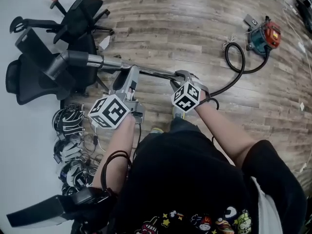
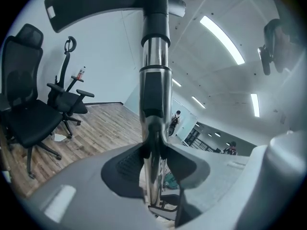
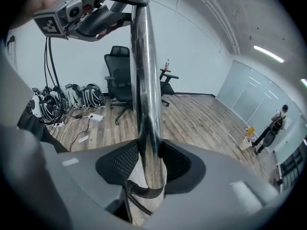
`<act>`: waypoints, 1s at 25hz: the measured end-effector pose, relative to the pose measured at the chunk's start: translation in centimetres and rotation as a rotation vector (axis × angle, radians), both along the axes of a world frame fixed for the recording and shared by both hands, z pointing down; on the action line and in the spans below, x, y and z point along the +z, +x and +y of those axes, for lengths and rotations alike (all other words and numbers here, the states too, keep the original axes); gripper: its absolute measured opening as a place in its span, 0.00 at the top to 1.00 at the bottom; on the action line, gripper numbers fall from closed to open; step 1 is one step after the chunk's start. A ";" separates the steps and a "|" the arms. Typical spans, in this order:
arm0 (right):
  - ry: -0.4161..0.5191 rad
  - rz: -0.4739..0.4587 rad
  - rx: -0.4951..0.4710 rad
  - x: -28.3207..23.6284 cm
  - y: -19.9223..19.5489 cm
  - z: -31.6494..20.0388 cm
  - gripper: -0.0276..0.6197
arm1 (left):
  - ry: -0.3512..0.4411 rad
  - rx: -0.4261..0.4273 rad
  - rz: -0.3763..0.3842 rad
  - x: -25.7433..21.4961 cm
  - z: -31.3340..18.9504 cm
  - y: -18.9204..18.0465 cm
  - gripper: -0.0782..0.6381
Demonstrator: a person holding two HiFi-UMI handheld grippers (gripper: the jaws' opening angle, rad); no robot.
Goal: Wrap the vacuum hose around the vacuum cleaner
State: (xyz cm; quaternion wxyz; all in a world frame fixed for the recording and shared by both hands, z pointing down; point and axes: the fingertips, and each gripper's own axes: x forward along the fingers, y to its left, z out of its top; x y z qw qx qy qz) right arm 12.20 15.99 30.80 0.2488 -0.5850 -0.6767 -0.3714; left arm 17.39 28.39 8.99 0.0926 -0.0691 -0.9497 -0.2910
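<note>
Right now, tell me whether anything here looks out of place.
Nothing looks damaged or spilled. The hose trails loose over the floor in a loop from the vacuum to the wand, which the left hand-held gripper and the right hand-held gripper both clamp. A tangle of cables also lies there.

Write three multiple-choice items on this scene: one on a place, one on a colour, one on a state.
1. Where is the vacuum cleaner?
A. On the wooden floor, upper right in the head view
B. On an office chair
C. On a shelf

2. What colour is the hose?
A. White
B. Black
C. Orange

3. What state is the right gripper in?
A. Open and empty
B. Shut on a cloth
C. Shut on the metal tube

Key:
1. A, it sits on the planks, apart from the person.
2. B, the loop beside the cleaner is black.
3. C, the right gripper view shows both jaws pressing the tube.
</note>
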 end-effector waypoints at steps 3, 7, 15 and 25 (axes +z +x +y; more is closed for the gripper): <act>-0.002 -0.006 0.010 0.0 -1.7 -0.2 0.67 | -0.012 0.025 -0.001 -0.1 -0.5 -1.8 0.68; 0.000 -0.004 0.035 0.1 -3.3 0.1 0.67 | -0.024 0.057 0.001 -0.2 -0.4 -3.7 0.68; 0.021 0.009 0.092 0.8 -4.4 1.3 0.67 | -0.010 0.104 -0.004 0.7 1.5 -5.7 0.68; 0.087 0.015 0.233 1.9 -7.2 7.0 0.67 | 0.009 0.263 -0.006 1.9 8.0 -10.0 0.68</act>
